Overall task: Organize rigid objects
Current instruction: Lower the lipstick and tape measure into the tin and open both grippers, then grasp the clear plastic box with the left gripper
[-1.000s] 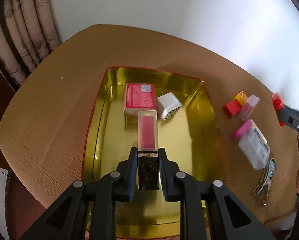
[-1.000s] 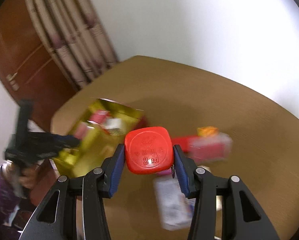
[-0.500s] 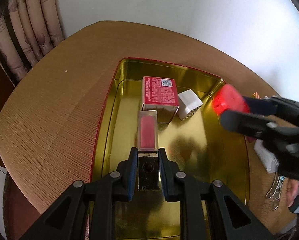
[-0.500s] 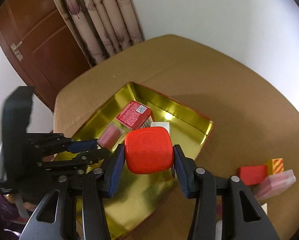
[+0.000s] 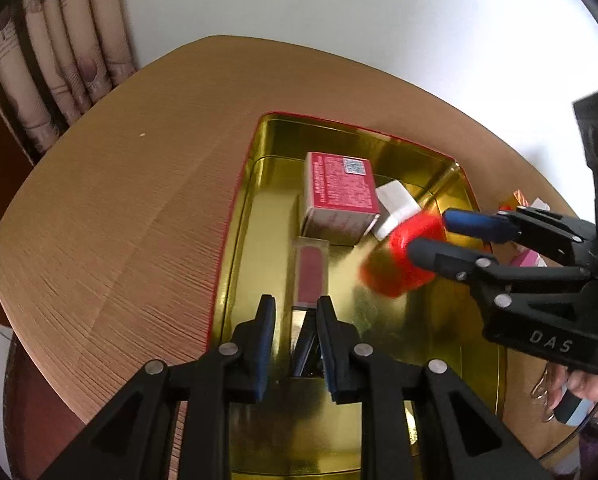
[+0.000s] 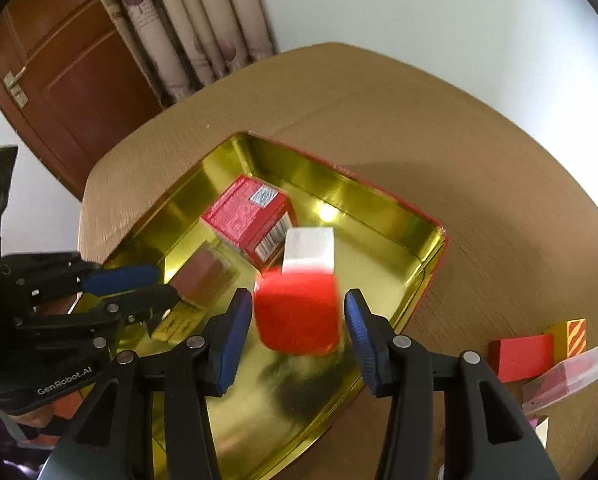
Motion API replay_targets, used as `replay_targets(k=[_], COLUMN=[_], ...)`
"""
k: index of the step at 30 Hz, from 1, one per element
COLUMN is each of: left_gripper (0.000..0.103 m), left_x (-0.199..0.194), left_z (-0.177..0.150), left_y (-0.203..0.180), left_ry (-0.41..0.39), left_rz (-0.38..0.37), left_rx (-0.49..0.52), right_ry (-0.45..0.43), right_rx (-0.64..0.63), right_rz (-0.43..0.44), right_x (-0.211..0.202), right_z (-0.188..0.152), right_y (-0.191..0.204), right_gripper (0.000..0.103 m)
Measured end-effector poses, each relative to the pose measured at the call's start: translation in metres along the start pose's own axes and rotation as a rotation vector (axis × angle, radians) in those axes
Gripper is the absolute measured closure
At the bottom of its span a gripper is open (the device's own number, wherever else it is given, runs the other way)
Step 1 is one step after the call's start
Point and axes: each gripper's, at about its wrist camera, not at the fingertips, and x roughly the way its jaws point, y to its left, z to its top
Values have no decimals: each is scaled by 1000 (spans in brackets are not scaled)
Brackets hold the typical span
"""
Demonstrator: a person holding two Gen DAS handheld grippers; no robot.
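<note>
The right hand-held gripper (image 6: 295, 312) has just been opening; its jaws stand apart, with the blurred red tape measure (image 6: 297, 312) between them, clear of both pads, over the gold tin tray (image 6: 363, 200). Beside it, the left hand-held gripper (image 5: 295, 308) is nearly closed on the lip-gloss tube (image 5: 310, 268), whose tip lies just ahead in the tray.

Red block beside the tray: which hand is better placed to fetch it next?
Right, probably. The block lies on the right tongs' side; they have just been opening, the tape loose between them. The left tongs are across the tray.
</note>
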Motion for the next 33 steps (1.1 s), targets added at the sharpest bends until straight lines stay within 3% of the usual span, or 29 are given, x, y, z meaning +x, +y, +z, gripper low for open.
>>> replay_targets(k=[4, 7, 12, 14, 19, 22, 26, 30, 33], left_gripper=[81, 81, 80, 79, 75, 73, 72, 72, 72], left_x=[-4, -9, -31, -39, -52, -53, -52, -42, -35], left_z=[0, -1, -7, -9, -24, -32, -41, -36, -30], left_y=[-2, -11, -35, -46, -90, -120, -158, -194, -217], left_ry=[-4, -17, -71, -83, -71, -37, 36, 129, 152], left_rz=[-8, -5, -37, -73, -144, -178, -239, -326, -322], left_rx=[-1, 35, 118, 159, 275, 304, 306, 247, 209], right_ry=[-63, -166, -345, -387, -346, -288, -245, -249, -270], right_rx=[44, 118, 221, 277, 401, 487, 550, 577, 575], right_rz=[28, 62, -8, -75, -330, -411, -448, -421, -392], right_x=[-17, -53, -133, -161, -192, -189, -184, -180, -181], right_z=[1, -8, -70, -107, -199, -243, -282, -299, -304], right_y=[-8, -21, -53, -74, -126, -155, -185, -195, -198], right_gripper=[53, 53, 40, 39, 37, 37, 37, 37, 37])
